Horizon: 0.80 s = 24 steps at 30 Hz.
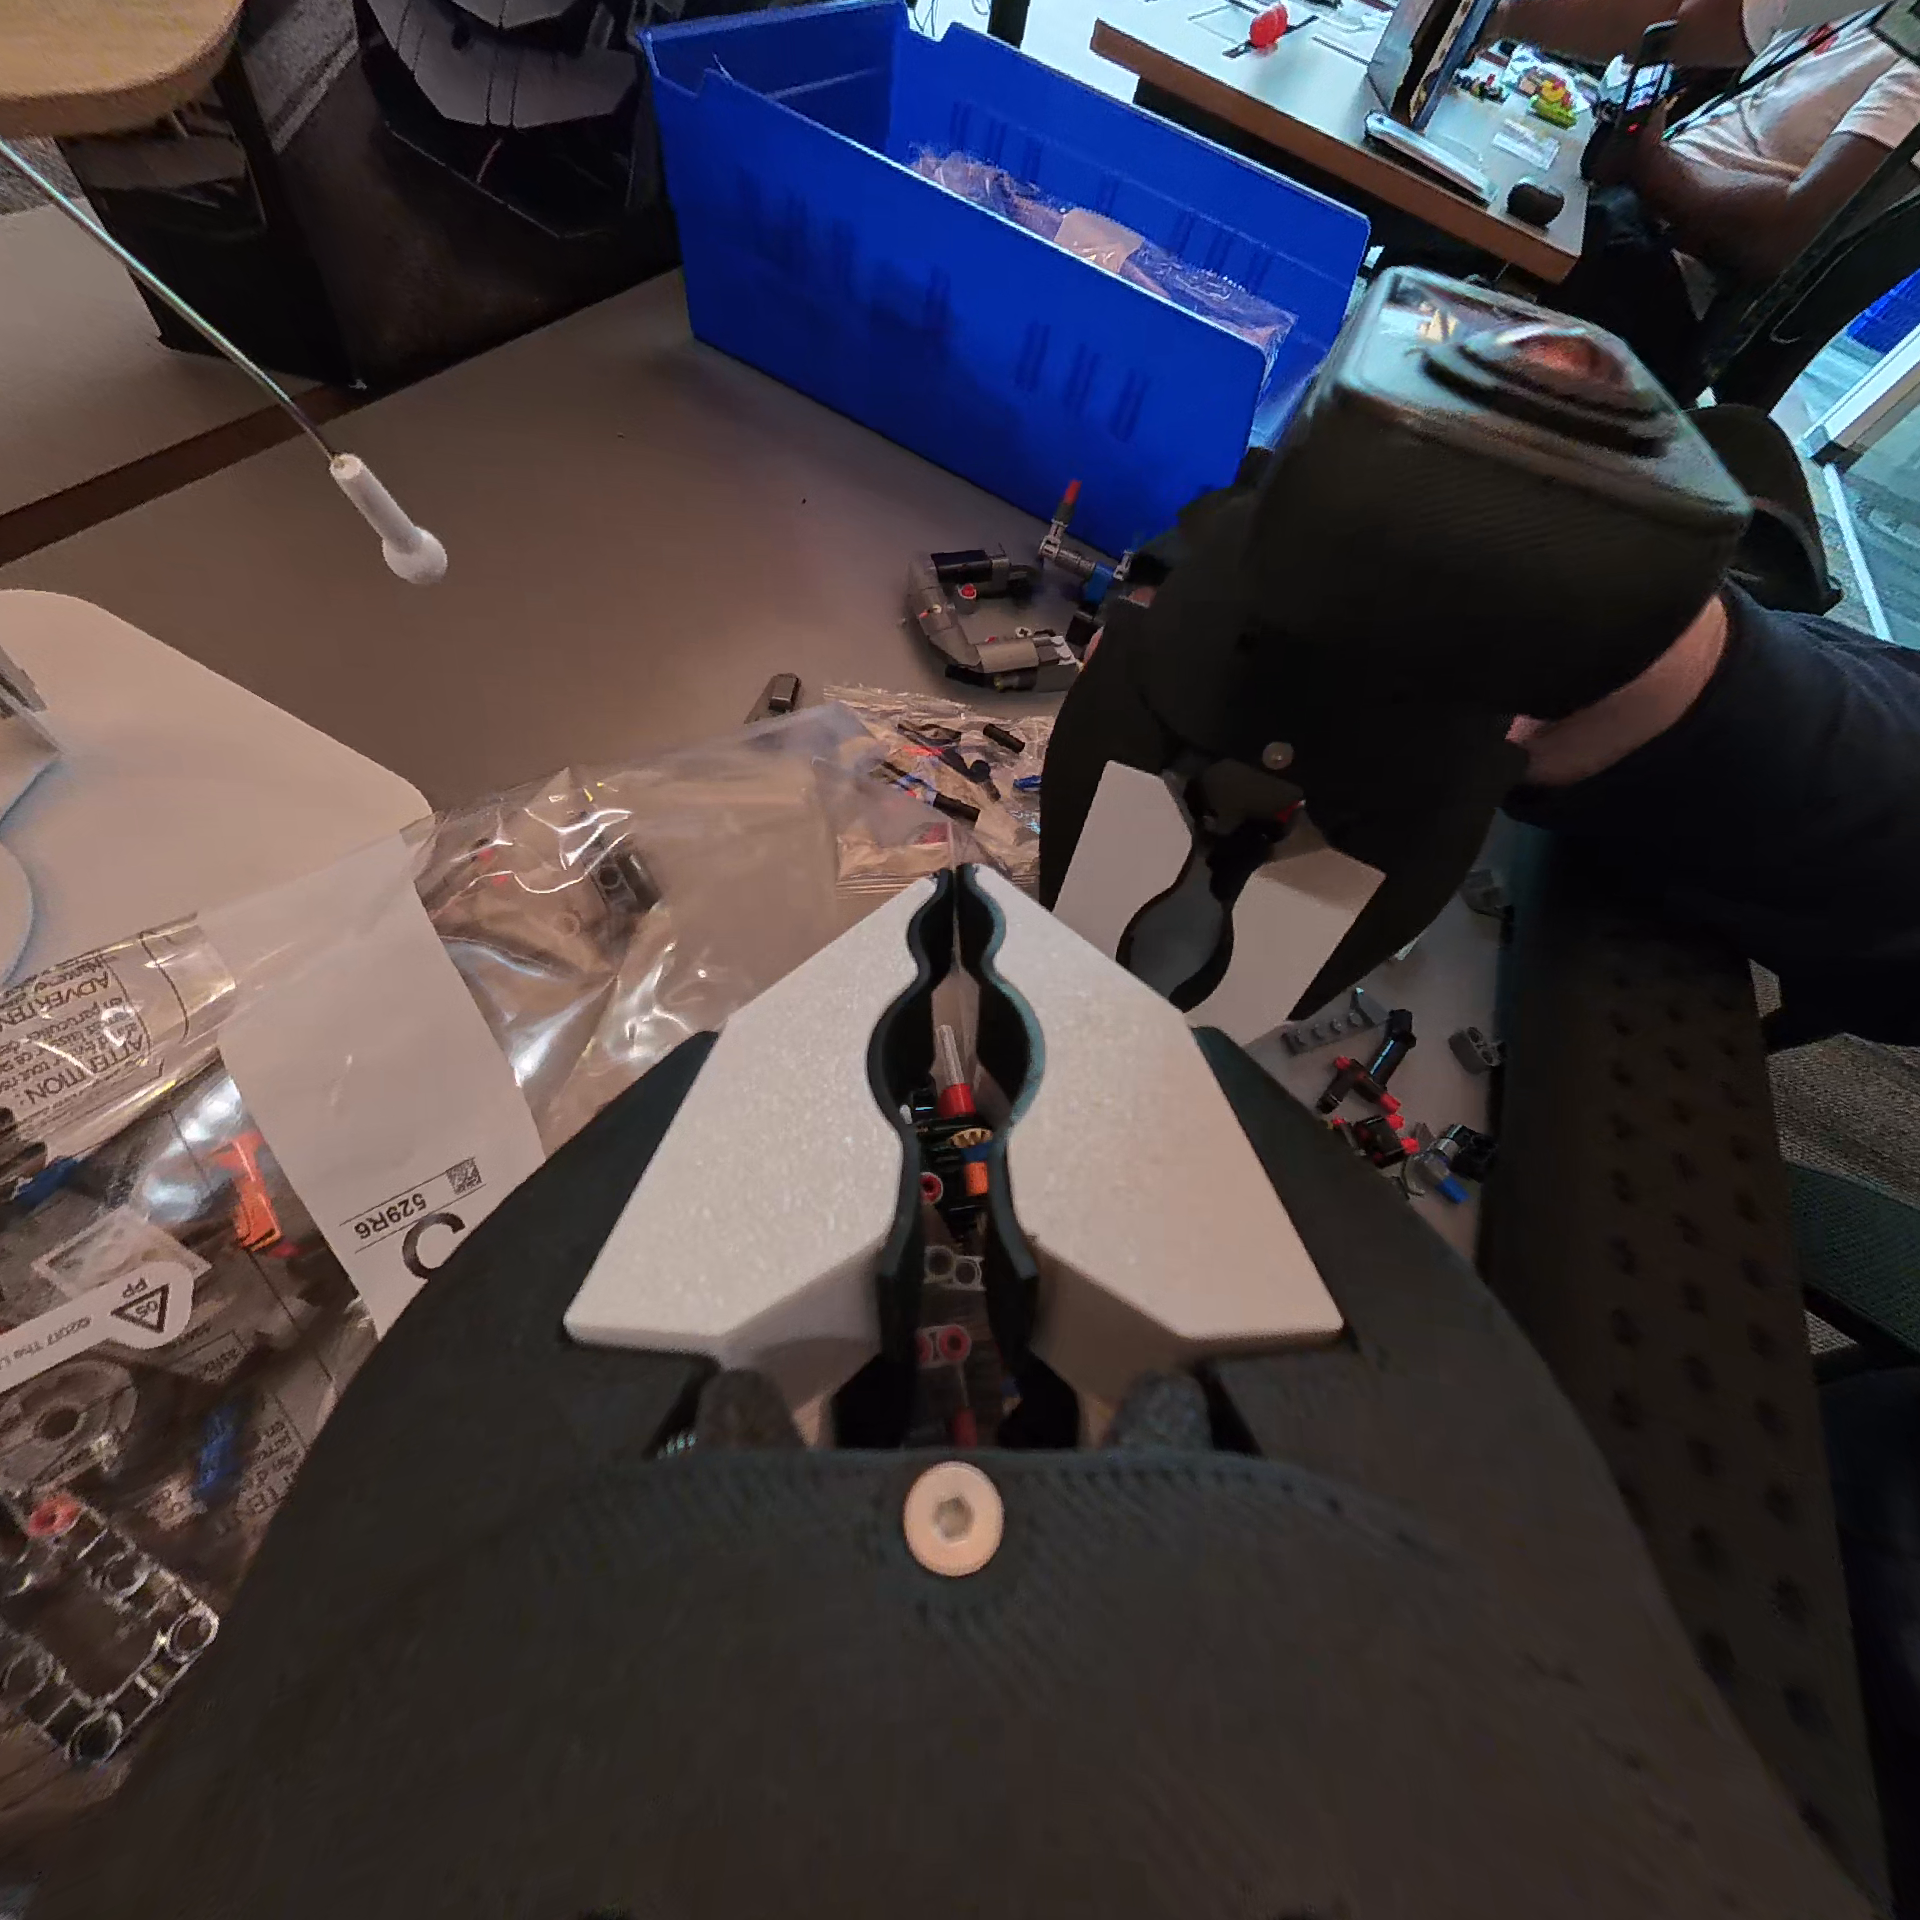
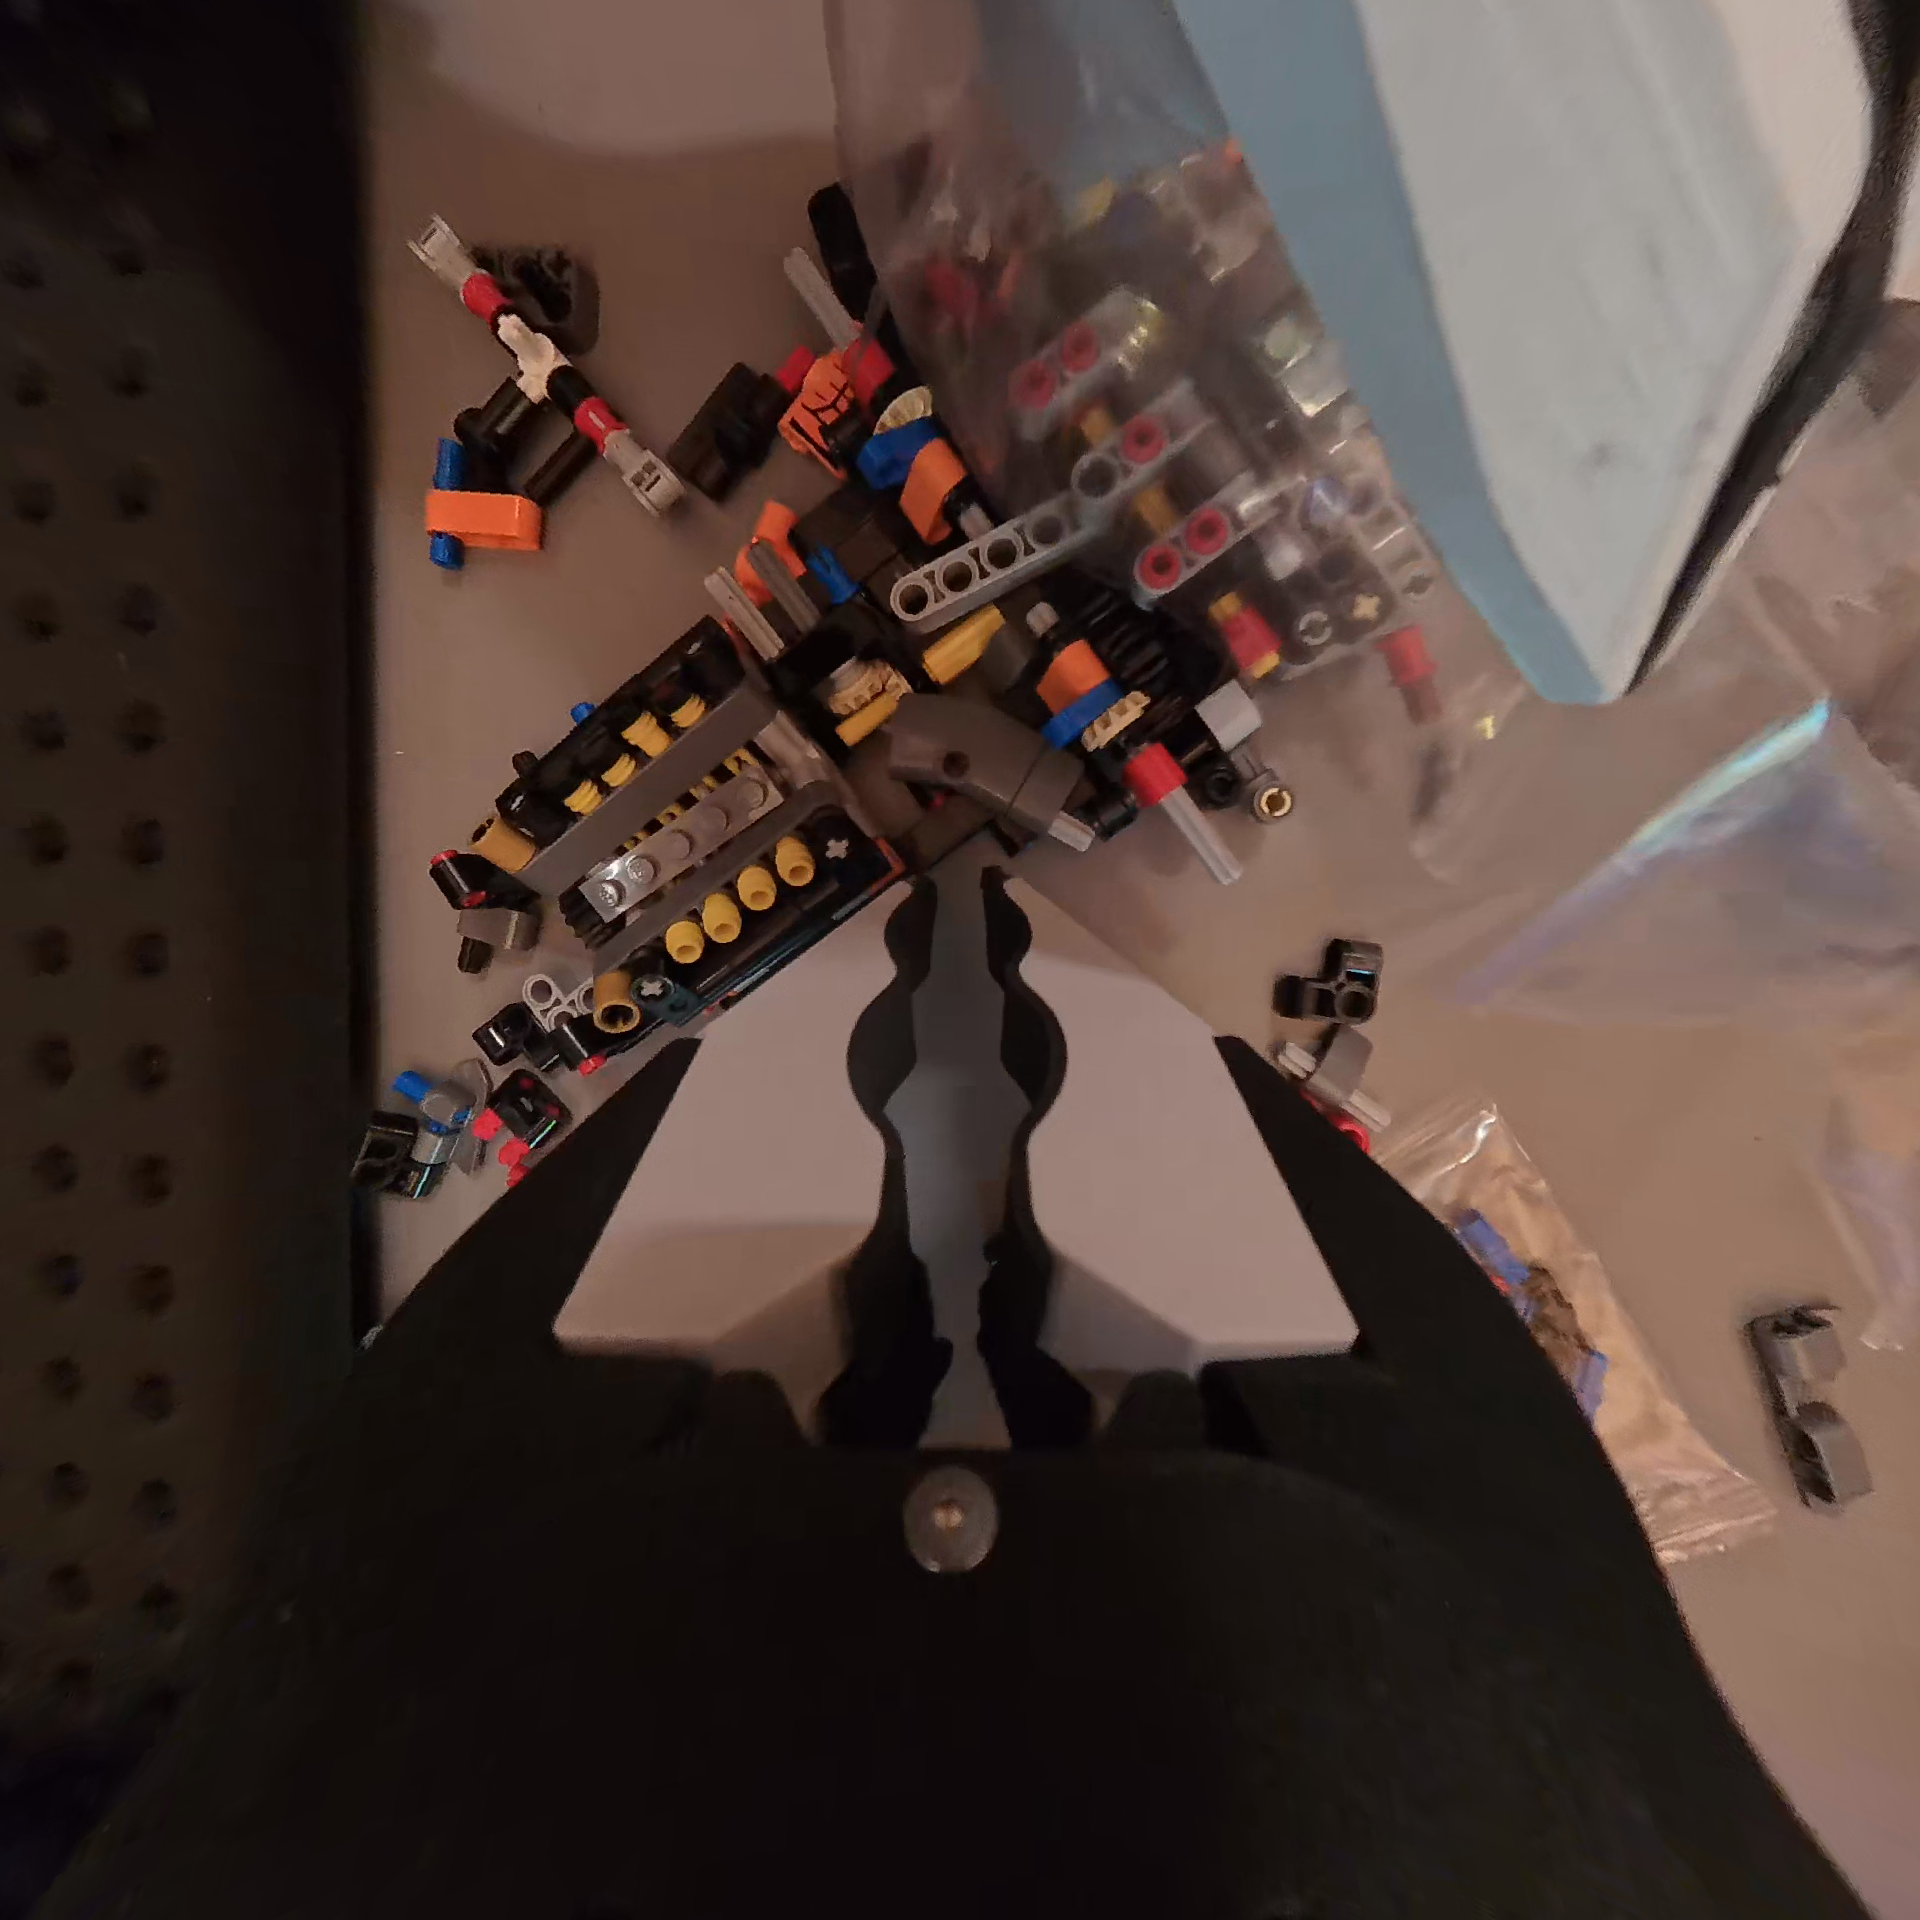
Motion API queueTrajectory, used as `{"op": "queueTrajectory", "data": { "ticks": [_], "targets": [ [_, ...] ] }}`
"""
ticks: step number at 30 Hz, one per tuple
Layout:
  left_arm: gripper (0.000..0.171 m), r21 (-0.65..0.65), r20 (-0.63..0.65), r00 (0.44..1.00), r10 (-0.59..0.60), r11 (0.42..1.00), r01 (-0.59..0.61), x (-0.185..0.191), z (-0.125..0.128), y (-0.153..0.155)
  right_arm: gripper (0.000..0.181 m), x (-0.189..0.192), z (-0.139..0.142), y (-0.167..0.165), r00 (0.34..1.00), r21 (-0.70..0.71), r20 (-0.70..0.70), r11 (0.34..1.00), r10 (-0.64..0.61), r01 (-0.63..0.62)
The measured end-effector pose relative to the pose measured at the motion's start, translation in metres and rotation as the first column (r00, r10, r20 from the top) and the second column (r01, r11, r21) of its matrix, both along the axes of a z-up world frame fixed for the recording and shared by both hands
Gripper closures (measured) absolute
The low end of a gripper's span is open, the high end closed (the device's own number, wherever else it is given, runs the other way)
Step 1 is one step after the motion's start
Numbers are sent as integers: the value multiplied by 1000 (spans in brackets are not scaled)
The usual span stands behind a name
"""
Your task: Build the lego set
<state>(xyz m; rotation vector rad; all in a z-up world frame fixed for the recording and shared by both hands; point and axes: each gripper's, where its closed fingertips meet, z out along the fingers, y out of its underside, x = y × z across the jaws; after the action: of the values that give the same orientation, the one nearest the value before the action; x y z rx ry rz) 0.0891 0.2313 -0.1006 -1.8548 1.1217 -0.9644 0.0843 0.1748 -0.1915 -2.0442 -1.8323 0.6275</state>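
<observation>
A long black, grey and yellow lego assembly (image 2: 727, 810) lies on the grey table (image 2: 1351, 1091) among loose pieces. My right gripper (image 2: 966, 883) points down at its near edge, jaws almost closed, tips on the assembly's black edge below a dark grey part (image 2: 977, 769). In the left wrist view the right gripper (image 1: 1174, 977) stands at the right. My left gripper (image 1: 956, 883) hovers above with its tips shut together. Part of the assembly (image 1: 951, 1132) shows through its gap. A clear bag of pieces (image 2: 1195, 364) overlaps the assembly's far end.
Clear bags of parts (image 1: 644, 873) lie left and ahead. A blue bin (image 1: 987, 270) stands at the back, a small grey sub-build (image 1: 987, 623) before it. Loose pieces (image 1: 1371, 1091) lie right, beside a dark perforated surface (image 1: 1621, 1247). A small zip bag (image 2: 1558, 1351) lies near right. Tip to tip, the grippers are about 10 centimeters apart.
</observation>
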Motion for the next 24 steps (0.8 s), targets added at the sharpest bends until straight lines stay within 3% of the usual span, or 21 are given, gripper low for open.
{"op": "queueTrajectory", "data": {
  "ticks": [10, 16, 24],
  "targets": [
    [171, -6, -26, 999, -26, 1000, 26, 2, -4, -5, 171, -5, 7, -5, 999, -46, -49, 999, -3, 1],
    [171, -3, -60, 997, -38, 999, 38, 4, -9, -7, 164, -14, 21, 0, 988, -96, -139, 994, -68, 55],
    [171, -1, -66, 997, -36, 999, 36, 4, -10, -7, 171, -17, 8, 6, 994, -9, -92, 999, -51, 51]
  ]
}}
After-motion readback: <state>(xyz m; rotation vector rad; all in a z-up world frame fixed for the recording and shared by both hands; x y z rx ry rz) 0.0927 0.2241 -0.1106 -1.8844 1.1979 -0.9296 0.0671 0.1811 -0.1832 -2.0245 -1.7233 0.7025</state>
